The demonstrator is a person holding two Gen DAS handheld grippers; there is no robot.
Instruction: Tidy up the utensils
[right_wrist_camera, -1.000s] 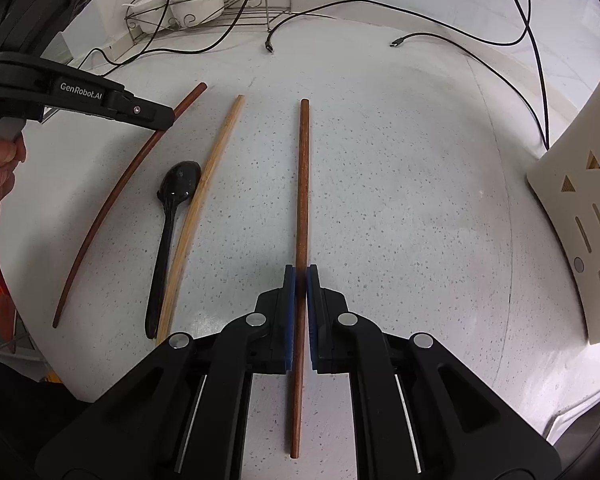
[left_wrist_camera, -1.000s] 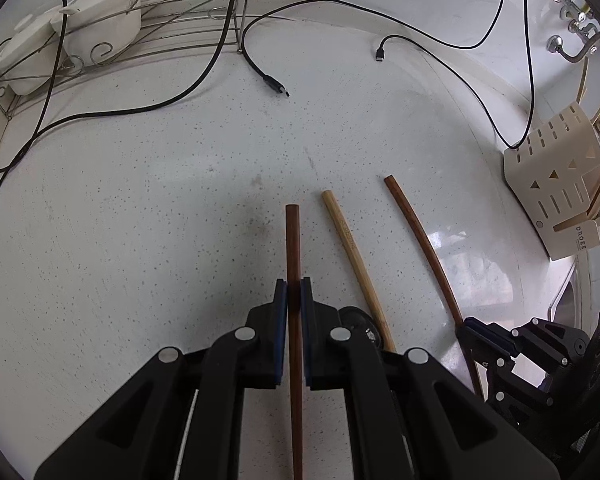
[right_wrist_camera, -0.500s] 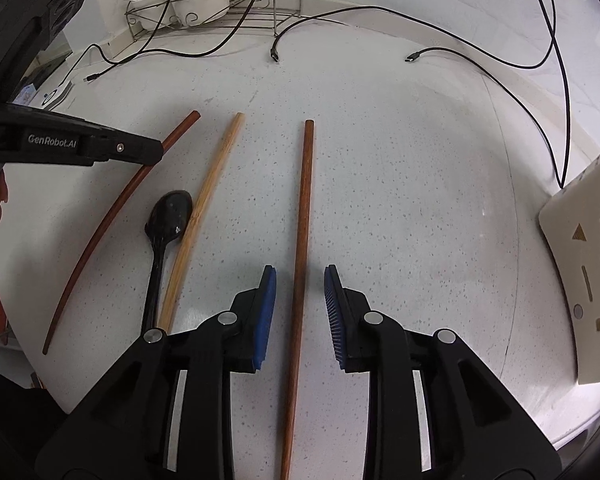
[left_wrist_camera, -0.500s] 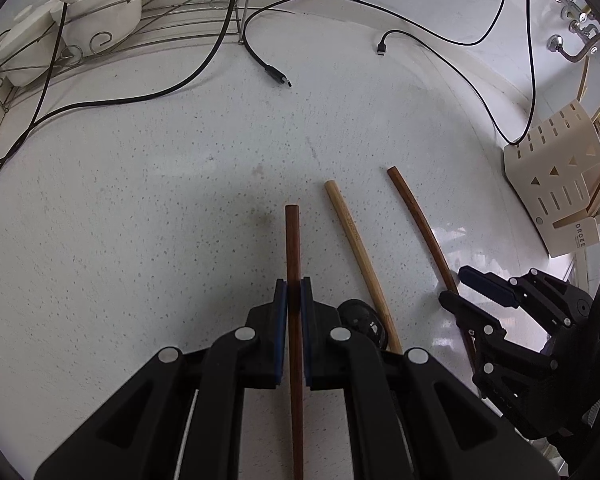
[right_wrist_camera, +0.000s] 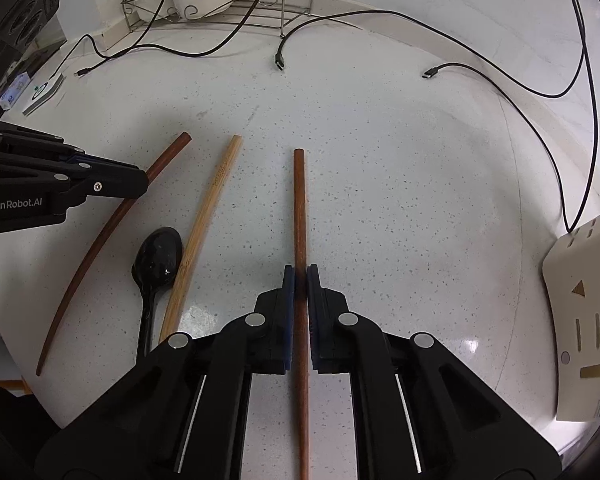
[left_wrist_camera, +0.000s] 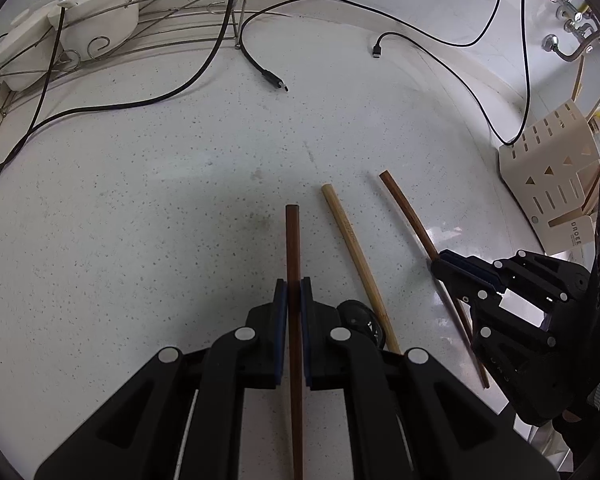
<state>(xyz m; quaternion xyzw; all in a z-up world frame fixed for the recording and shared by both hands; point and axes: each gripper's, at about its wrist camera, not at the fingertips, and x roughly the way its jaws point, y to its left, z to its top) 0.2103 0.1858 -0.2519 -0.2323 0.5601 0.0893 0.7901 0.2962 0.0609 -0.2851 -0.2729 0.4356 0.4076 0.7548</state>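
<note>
My right gripper (right_wrist_camera: 300,276) has just closed its jaws and now pinches the red-brown chopstick (right_wrist_camera: 299,200) near its middle. The chopstick lies flat on the speckled counter (right_wrist_camera: 400,200). To its left lie the bamboo chopstick (right_wrist_camera: 208,216) and the black spoon (right_wrist_camera: 158,258), touching each other. Further left, my left gripper (left_wrist_camera: 293,292) is clamped fully on the dark brown chopstick (left_wrist_camera: 292,240), whose near end reaches close to the counter's front edge. To the right the counter is bare up to the cream utensil holder (right_wrist_camera: 584,320). Loose cables (right_wrist_camera: 500,80) lie at the far side.
</note>
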